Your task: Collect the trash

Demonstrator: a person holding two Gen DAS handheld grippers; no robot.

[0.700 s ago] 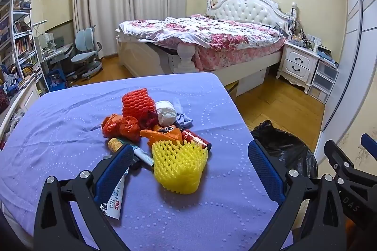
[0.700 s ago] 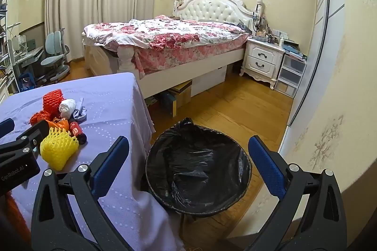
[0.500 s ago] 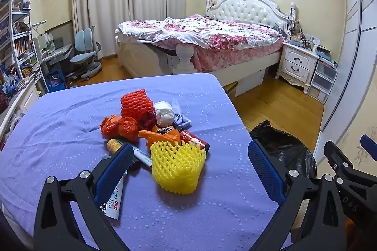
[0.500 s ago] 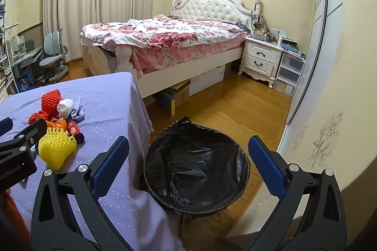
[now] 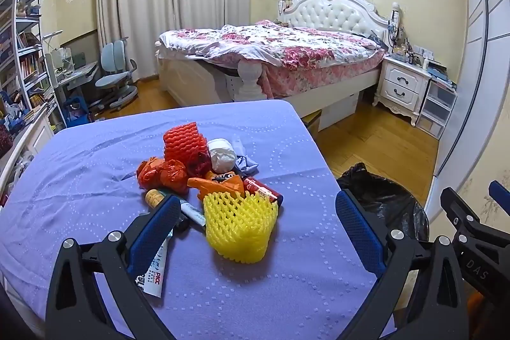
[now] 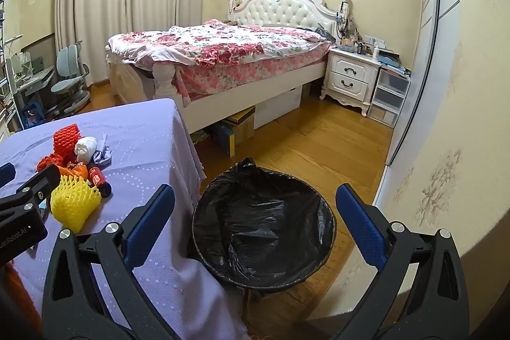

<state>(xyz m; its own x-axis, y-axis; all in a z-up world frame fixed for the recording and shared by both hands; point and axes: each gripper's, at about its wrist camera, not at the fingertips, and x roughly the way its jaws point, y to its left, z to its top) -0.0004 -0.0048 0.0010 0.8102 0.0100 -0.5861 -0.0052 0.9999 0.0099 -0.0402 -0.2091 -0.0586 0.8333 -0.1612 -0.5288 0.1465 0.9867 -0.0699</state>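
A heap of trash lies on the purple-clothed table (image 5: 79,180): a yellow foam net (image 5: 239,225), a red foam net (image 5: 183,144), crumpled orange bags (image 5: 162,174), a white wad (image 5: 221,153), a red can (image 5: 263,191) and a tube (image 5: 156,269). My left gripper (image 5: 255,225) is open, its fingers either side of the yellow net, just short of it. My right gripper (image 6: 255,220) is open and empty above the black-lined trash bin (image 6: 264,225) on the floor. The heap also shows in the right wrist view (image 6: 75,203).
The bin (image 5: 382,203) stands by the table's right edge. A bed (image 5: 271,53), a white nightstand (image 5: 401,85), and a desk with a blue chair (image 5: 114,75) stand beyond. A wall (image 6: 446,116) is close on the right.
Both views have shifted only slightly. The left gripper has eased a little closer to the yellow net; both grippers stay open.
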